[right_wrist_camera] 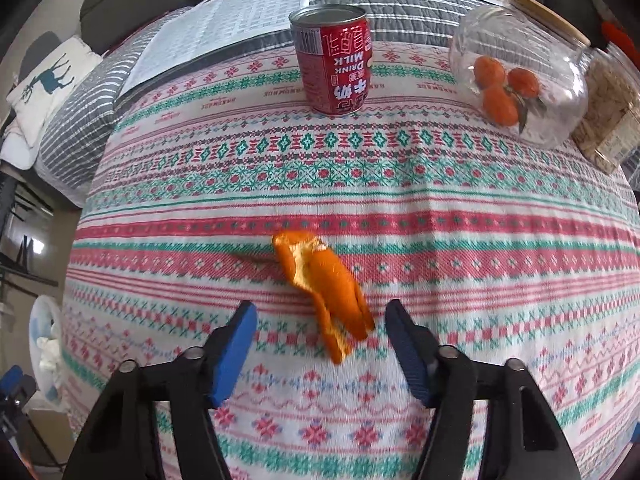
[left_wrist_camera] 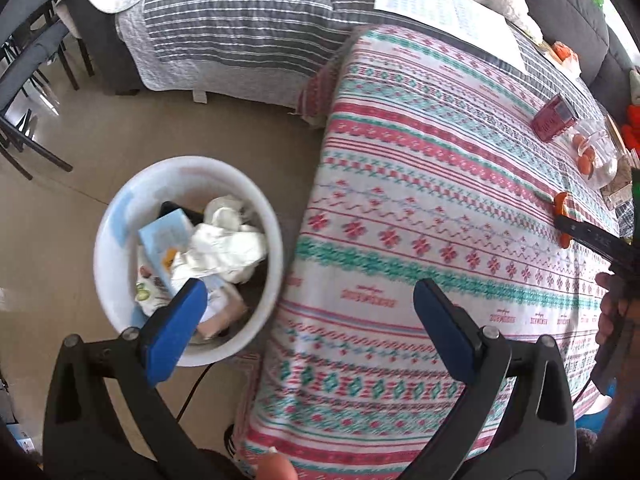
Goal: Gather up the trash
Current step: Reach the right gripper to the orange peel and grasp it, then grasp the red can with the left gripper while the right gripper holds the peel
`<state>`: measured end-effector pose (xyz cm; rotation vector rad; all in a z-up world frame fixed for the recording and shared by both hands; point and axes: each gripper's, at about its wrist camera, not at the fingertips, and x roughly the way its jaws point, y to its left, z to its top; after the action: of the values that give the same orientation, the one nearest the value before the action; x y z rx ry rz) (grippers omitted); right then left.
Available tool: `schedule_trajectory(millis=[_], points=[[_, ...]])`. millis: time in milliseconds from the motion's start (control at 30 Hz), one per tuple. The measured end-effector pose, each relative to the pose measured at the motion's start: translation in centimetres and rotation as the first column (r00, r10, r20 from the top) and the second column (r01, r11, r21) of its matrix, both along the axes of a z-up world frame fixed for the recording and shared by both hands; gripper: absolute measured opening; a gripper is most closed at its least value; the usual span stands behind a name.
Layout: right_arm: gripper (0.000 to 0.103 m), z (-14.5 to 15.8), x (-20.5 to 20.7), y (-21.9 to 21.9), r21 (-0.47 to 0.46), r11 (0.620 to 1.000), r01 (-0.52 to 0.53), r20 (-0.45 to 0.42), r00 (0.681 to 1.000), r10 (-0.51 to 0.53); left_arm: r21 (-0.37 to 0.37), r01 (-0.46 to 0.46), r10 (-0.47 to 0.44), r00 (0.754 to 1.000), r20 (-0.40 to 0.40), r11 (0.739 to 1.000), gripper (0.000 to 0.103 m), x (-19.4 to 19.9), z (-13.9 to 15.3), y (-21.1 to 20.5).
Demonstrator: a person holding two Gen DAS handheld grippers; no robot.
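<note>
An orange peel (right_wrist_camera: 320, 284) lies on the patterned tablecloth (right_wrist_camera: 360, 200). My right gripper (right_wrist_camera: 320, 330) is open, its blue fingers either side of the peel's near end, just above the cloth. A red milk-drink can (right_wrist_camera: 334, 60) stands upside down farther back; it also shows in the left wrist view (left_wrist_camera: 554, 118). My left gripper (left_wrist_camera: 308, 312) is open and empty, above the table's left edge beside a white trash bin (left_wrist_camera: 120, 216) on the floor, which holds crumpled tissue and cartons. The right gripper (left_wrist_camera: 592, 236) and the peel (left_wrist_camera: 562, 204) show at the left view's right edge.
A glass jar (right_wrist_camera: 520, 76) with small oranges lies on its side at back right, next to a jar of seeds (right_wrist_camera: 612, 116). A printed sheet (right_wrist_camera: 224, 20) lies on a grey striped quilt behind the table. Chairs (left_wrist_camera: 28, 80) stand at far left.
</note>
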<state>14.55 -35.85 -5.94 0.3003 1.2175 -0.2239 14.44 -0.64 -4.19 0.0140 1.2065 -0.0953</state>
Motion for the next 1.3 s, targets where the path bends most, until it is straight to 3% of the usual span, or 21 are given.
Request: schedule_trajectory(millis=[100, 233, 300, 533, 733, 967, 1300], points=[[0.05, -0.7, 0.8, 0.0, -0.021, 1.0, -0.006, -0.009, 1.0, 0.006, 0.013, 0.011, -0.011, 1.0, 0.013, 1.0, 0.102, 0.2, 0.1, -1.0], [0.021, -0.8, 1.5, -0.2, -0.055, 0.998, -0.033, 0.005, 0.999, 0.033, 0.022, 0.02, -0.021, 0.999, 0.04, 1.0, 0.102, 0.2, 0.4, -2.3], [0.018, -0.7, 1.3, -0.7, -0.03, 0.999, -0.03, 0.009, 0.999, 0.03, 0.018, 0.026, -0.026, 0.999, 0.048, 1.0, 0.102, 0.0, 0.6, -3.1], [0.017, 1.4, -1.6, -5.3, 0.039, 0.998, 0.048, 0.059, 0.997, -0.05, 0.022, 0.099, -0.102, 0.986, 0.133, 0.995, 0.102, 0.0, 3.2, -8.7], [0.017, 2.2, -5.3, -11.1, 0.115, 0.984, 0.139, 0.093, 0.984, -0.15, 0.028, 0.179, -0.181, 0.972, 0.152, 0.983, 0.102, 1.5, 3.2, -15.7], [0.017, 1.3, -7.9, -15.5, 0.136, 0.971, 0.199, 0.089, 0.973, -0.212, 0.05, 0.241, -0.245, 0.937, 0.247, 0.969, 0.102, 3.9, 3.0, -23.5], [0.017, -0.6, -9.3, -21.0, 0.272, 0.925, 0.264, 0.089, 0.951, -0.297, 0.048, 0.312, -0.307, 0.878, 0.368, 0.949, 0.096, 7.6, 2.4, -33.0]])
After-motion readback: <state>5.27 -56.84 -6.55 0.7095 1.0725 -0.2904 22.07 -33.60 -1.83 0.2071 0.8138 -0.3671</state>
